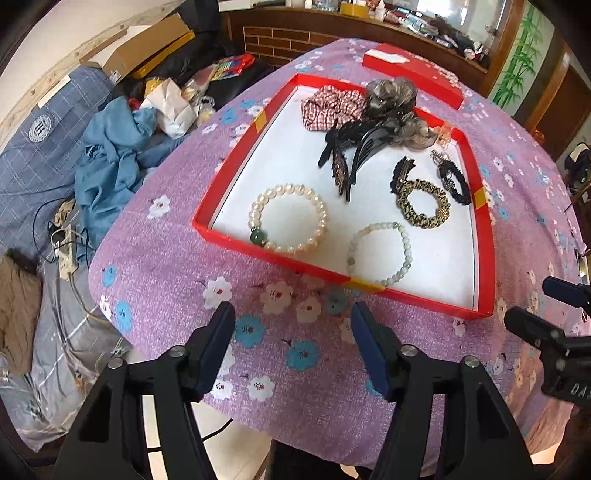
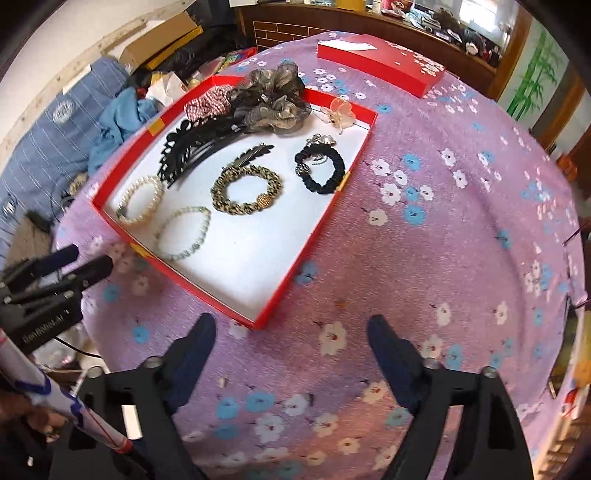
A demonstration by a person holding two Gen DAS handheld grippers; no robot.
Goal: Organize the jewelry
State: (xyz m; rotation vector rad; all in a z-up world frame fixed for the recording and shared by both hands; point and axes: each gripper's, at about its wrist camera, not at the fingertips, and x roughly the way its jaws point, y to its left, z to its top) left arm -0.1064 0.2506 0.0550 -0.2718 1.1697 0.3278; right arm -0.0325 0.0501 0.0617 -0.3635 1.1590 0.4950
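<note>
A shallow red box (image 1: 236,242) (image 2: 280,295) with a white floor lies on the purple flowered cloth. In it lie a pearl bracelet with a green bead (image 1: 289,218) (image 2: 142,199), a pale bead bracelet (image 1: 380,253) (image 2: 183,232), a leopard scrunchie (image 1: 423,203) (image 2: 246,194), a black scrunchie (image 1: 456,181) (image 2: 320,170), black hair claws (image 1: 354,155) (image 2: 192,151), a plaid scrunchie (image 1: 330,105) and a grey ruffled scrunchie (image 1: 393,98) (image 2: 275,98). My left gripper (image 1: 293,347) is open and empty in front of the box. My right gripper (image 2: 291,354) is open and empty near the box's front corner.
The red box lid (image 1: 413,74) (image 2: 384,62) lies at the far side of the table. Left of the table are blue clothes (image 1: 107,155), a power strip (image 1: 64,247) and clutter. A wooden counter (image 1: 369,26) stands behind. The cloth (image 2: 461,240) stretches right of the box.
</note>
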